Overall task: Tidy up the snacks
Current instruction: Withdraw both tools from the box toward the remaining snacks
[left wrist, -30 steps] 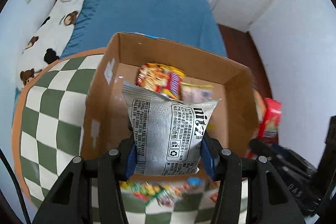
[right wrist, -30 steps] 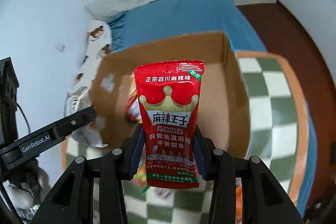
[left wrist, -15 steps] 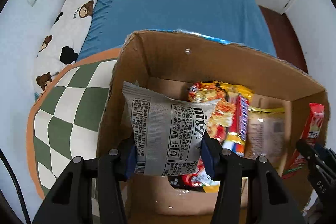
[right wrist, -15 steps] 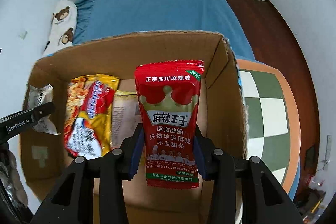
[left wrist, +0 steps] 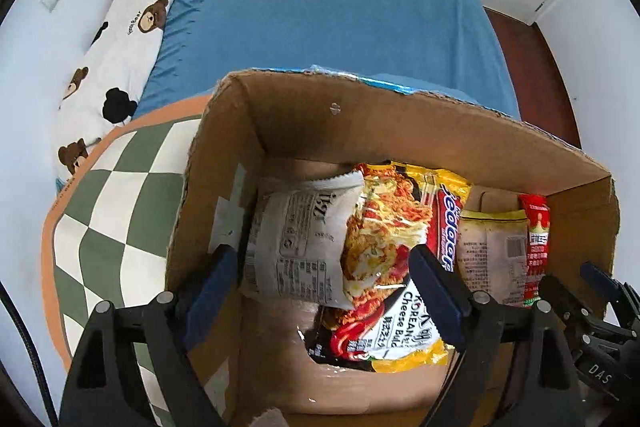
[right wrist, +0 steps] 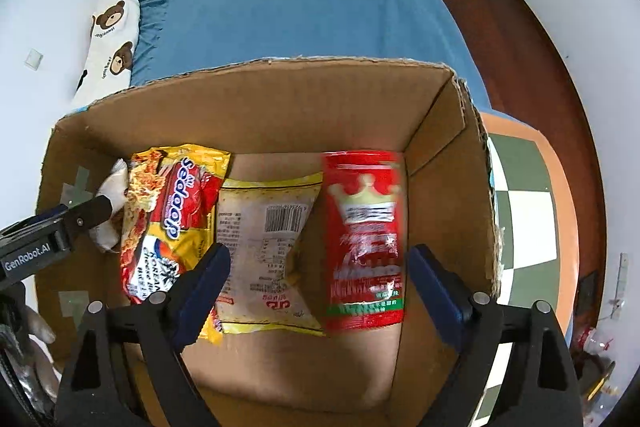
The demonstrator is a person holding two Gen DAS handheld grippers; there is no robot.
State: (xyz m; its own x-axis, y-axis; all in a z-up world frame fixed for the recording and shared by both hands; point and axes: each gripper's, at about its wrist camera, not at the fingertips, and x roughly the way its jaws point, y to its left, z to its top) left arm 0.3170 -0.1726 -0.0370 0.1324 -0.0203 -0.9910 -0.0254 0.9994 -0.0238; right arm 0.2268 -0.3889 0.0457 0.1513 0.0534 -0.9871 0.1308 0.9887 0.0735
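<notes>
Both claws, the left gripper point(left wrist: 322, 287) and the right gripper point(right wrist: 318, 287), hung wide apart and empty over the cardboard box point(right wrist: 248, 99). Inside, a grey-white packet point(left wrist: 296, 243) lay against the left wall, overlapped by a yellow noodle pack point(right wrist: 172, 219). A pale yellow-edged bag point(right wrist: 268, 247) sat mid-floor, and a glossy red crowned pouch point(right wrist: 364, 239) lay near the right wall, looking blurred.

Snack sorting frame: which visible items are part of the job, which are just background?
Job: cardboard box, grey packet, noodle pack, yellow-edged packet, red packet, left claw, right claw.

Background: blue bed, bear pillow, checkered cloth.
</notes>
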